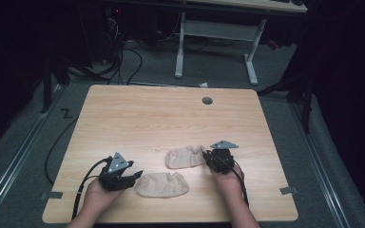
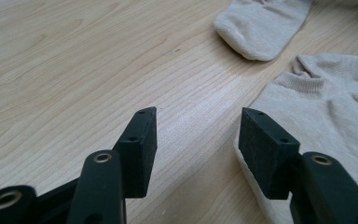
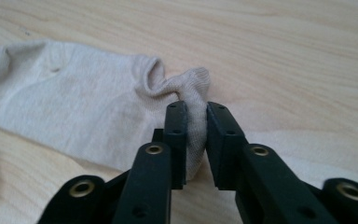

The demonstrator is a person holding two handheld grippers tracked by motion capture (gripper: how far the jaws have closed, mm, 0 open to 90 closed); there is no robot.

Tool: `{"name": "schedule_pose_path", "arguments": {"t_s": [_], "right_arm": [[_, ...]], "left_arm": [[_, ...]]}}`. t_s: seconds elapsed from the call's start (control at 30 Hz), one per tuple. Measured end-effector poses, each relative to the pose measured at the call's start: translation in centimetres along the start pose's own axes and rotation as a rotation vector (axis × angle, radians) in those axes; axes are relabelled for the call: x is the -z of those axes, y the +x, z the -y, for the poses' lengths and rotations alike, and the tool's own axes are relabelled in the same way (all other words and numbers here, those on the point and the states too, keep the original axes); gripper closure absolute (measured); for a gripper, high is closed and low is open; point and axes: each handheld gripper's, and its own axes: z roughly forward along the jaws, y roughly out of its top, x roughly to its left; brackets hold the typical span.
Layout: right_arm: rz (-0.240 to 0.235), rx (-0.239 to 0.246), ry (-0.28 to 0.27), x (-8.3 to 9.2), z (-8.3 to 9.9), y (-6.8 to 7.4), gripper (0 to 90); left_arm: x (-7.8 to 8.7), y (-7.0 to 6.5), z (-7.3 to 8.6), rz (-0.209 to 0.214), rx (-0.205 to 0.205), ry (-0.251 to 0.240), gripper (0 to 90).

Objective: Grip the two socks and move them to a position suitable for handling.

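Two beige ankle socks lie on the wooden table [image 1: 147, 114]. The farther sock [image 1: 185, 157] [image 3: 74, 102] [image 2: 261, 23] lies flat with its cuff bunched up at the right end, and my right gripper [image 1: 208, 156] [image 3: 196, 116] is shut on that raised fold of cuff. The nearer sock [image 1: 162, 185] [image 2: 321, 107] lies flat close to the table's front edge. My left gripper [image 1: 135, 176] [image 2: 198, 126] stands open at this sock's left end. One jaw is over the sock's edge, the other over bare wood, and nothing is pinched between them.
A grey round cable port [image 1: 207, 100] sits at the table's far side. Small grey tape pieces [image 1: 289, 190] mark the front corners. Beyond the table stands another desk with white legs [image 1: 179, 52] and floor cables.
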Motion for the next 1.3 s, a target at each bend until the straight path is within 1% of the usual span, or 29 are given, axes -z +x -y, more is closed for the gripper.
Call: {"name": "schedule_pose_path", "arguments": {"t_s": [0.07, 0.17, 0.27, 0.3, 0.33, 0.37, 0.5, 0.53, 0.57, 0.6, 0.63, 0.7, 0.73, 0.77, 0.8, 0.83, 0.87, 0.9, 0.93, 0.97, 1.0, 1.07, 1.1, 1.13, 1.17, 1.2, 1.23, 1.27, 1.3], "right_arm": [[0.000, 0.003, 0.008, 0.0, 0.2, 0.1, 83.1], [-0.023, 0.022, 0.016, -0.4, 0.4, 1.0, 83.9], [-0.043, 0.039, 0.012, -0.7, 0.1, 2.1, 83.9], [-0.043, 0.039, 0.012, -0.7, 0.1, 2.1, 83.9], [-0.056, 0.053, 0.008, -0.9, -0.1, 2.6, 83.8], [-0.078, 0.066, 0.004, -1.2, -0.4, 3.5, 83.7], [-0.094, 0.090, -0.008, -2.0, -0.8, 4.8, 82.8], [-0.094, 0.090, -0.006, -2.0, -0.9, 4.9, 82.0], [-0.094, 0.090, -0.006, -2.0, -0.9, 4.9, 82.0], [-0.097, 0.086, -0.019, -1.9, -1.0, 4.8, 76.3], [-0.092, 0.083, -0.028, -1.7, -1.0, 4.8, 74.3], [-0.083, 0.078, -0.064, -1.1, -1.2, 4.5, 69.3], [-0.084, 0.078, -0.082, -0.8, -1.3, 4.5, 67.7], [-0.084, 0.078, -0.082, -0.8, -1.3, 4.5, 67.7], [-0.082, 0.085, -0.098, -0.6, -1.4, 4.6, 65.1], [-0.082, 0.085, -0.098, -0.6, -1.4, 4.6, 65.1], [-0.077, 0.093, -0.094, -0.7, -1.4, 4.7, 64.7], [-0.069, 0.096, -0.085, -0.8, -1.3, 4.8, 64.6], [-0.050, 0.106, -0.068, -1.3, -1.3, 4.6, 64.8], [-0.050, 0.106, -0.068, -1.3, -1.3, 4.6, 64.8], [-0.051, 0.094, -0.061, -1.5, -1.2, 4.3, 65.2], [-0.059, 0.073, -0.049, -1.8, -1.2, 3.8, 67.6], [-0.071, 0.061, -0.031, -2.1, -1.1, 3.4, 70.8], [-0.071, 0.061, -0.031, -2.1, -1.1, 3.4, 70.8], [-0.072, 0.058, -0.019, -2.3, -1.0, 3.4, 75.5], [-0.071, 0.071, -0.012, -2.4, -1.0, 3.4, 84.1], [-0.071, 0.071, -0.012, -2.4, -1.0, 3.4, 84.1], [-0.076, 0.074, -0.014, -2.2, -1.0, 3.6, 88.0], [-0.076, 0.074, -0.014, -2.2, -1.0, 3.6, 88.0]], "left_arm": [[0.0, 0.0, 0.0, 0.001, 0.000, 0.002, 47.4], [-0.2, -0.1, -0.2, -0.001, 0.006, -0.002, 49.5], [-0.5, -0.1, -0.3, -0.001, 0.008, 0.001, 51.8], [-0.5, -0.1, -0.3, -0.001, 0.008, 0.001, 52.8], [-0.5, -0.1, -0.3, -0.002, 0.011, 0.001, 52.8], [-0.8, 0.1, -0.4, -0.006, 0.020, 0.002, 53.4], [-1.7, 0.4, -0.5, -0.008, 0.050, 0.012, 53.9], [-2.2, 0.5, -0.7, 0.004, 0.062, 0.017, 53.8], [-2.2, 0.5, -0.7, 0.004, 0.062, 0.017, 53.8], [-2.4, 0.5, -0.9, 0.008, 0.057, 0.024, 53.5], [-3.0, 0.3, -1.6, 0.004, 0.051, 0.020, 53.3], [-3.6, 0.2, -2.3, 0.001, 0.052, 0.019, 53.1], [-4.0, 0.2, -2.5, -0.005, 0.055, 0.025, 53.2], [-4.0, 0.2, -2.5, -0.005, 0.055, 0.025, 53.2], [-4.9, 0.3, -2.7, -0.003, 0.063, 0.044, 53.3], [-4.9, 0.3, -2.7, -0.003, 0.063, 0.044, 53.9], [-5.3, 0.3, -2.7, -0.007, 0.064, 0.056, 53.9], [-5.7, 0.4, -2.6, -0.012, 0.070, 0.069, 55.4], [-6.2, 0.6, -2.4, -0.019, 0.087, 0.088, 58.6], [-6.2, 0.6, -2.4, -0.019, 0.087, 0.088, 60.5], [-6.2, 0.7, -2.3, -0.015, 0.090, 0.092, 60.5], [-6.3, 0.7, -2.3, -0.006, 0.093, 0.089, 65.3], [-6.3, 0.7, -2.3, -0.004, 0.093, 0.087, 70.7], [-6.3, 0.6, -2.3, -0.006, 0.090, 0.086, 70.7], [-6.3, 0.5, -2.3, -0.011, 0.092, 0.084, 73.3], [-6.2, 0.5, -2.2, -0.016, 0.093, 0.079, 79.9], [-6.2, 0.5, -2.2, -0.016, 0.093, 0.079, 83.5], [-6.1, 0.4, -2.1, -0.035, 0.091, 0.060, 86.0], [-6.1, 0.4, -2.1, -0.035, 0.091, 0.060, 86.4]]}}
